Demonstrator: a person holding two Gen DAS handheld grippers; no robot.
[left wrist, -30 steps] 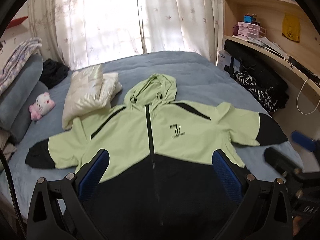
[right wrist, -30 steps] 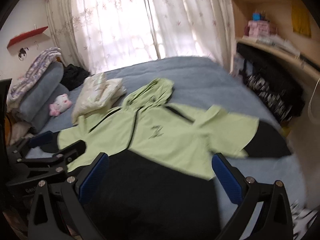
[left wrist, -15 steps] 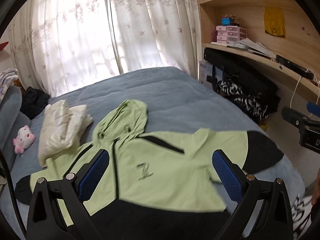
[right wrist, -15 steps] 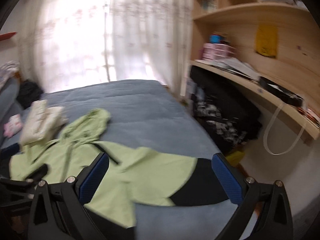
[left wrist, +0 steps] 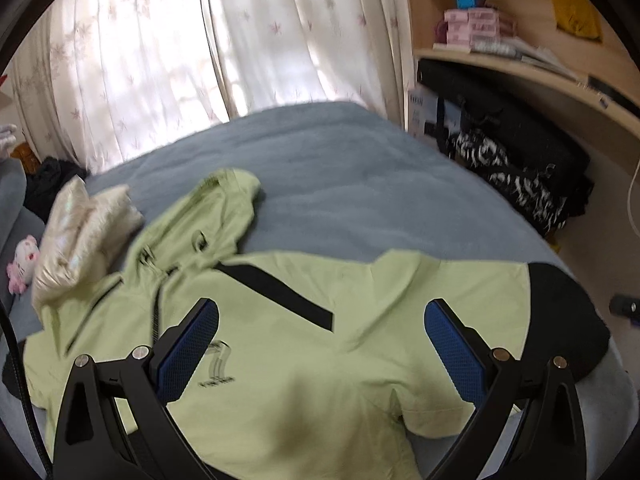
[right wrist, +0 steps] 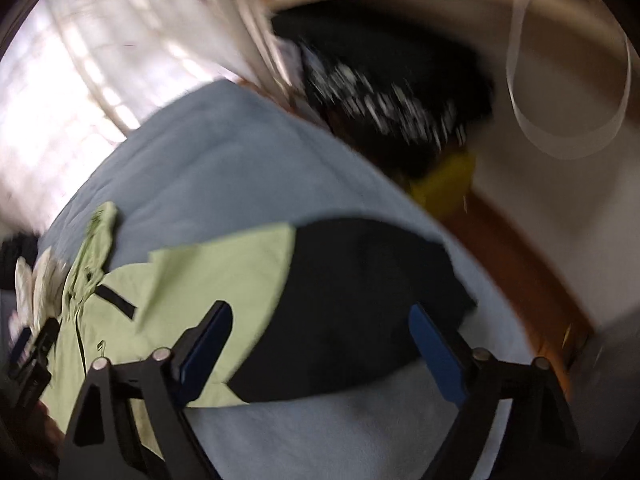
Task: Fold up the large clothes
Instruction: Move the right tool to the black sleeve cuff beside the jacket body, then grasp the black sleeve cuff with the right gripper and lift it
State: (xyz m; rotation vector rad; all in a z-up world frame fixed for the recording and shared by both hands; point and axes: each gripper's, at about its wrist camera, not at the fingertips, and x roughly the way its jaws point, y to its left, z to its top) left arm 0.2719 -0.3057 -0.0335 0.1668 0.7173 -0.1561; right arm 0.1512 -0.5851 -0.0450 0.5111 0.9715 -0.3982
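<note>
Lying flat and face up on the blue bed [left wrist: 360, 168]: 1 green-and-black hooded jacket [left wrist: 304, 360], zip closed, both sleeves spread out to the sides. Hood [left wrist: 224, 204] pointing away toward the curtains [left wrist: 180, 40]. No fold showing anywhere on the jacket; judging task as barely begun, with both sleeves, the body and the hood all left to fold.

Hovering over the jacket's chest: left gripper [left wrist: 320, 344], fingers spread wide, gripping nothing. Cannot tell whether touching the cloth.

Hovering over the jacket's black cuff [right wrist: 372, 300] near the bed edge: right gripper [right wrist: 320, 344], also spread wide and empty, cuff showing between its fingers. View badly smeared, so height above the cuff cannot be told.

Judging step in hand: reaching for that sleeve end, likely to bring it across the jacket's chest.

Sitting beside the jacket's hood and far shoulder: 1 cream folded garment [left wrist: 80, 236]. Beyond that from the jacket: 1 pink-and-white plush toy [left wrist: 24, 264].
</note>
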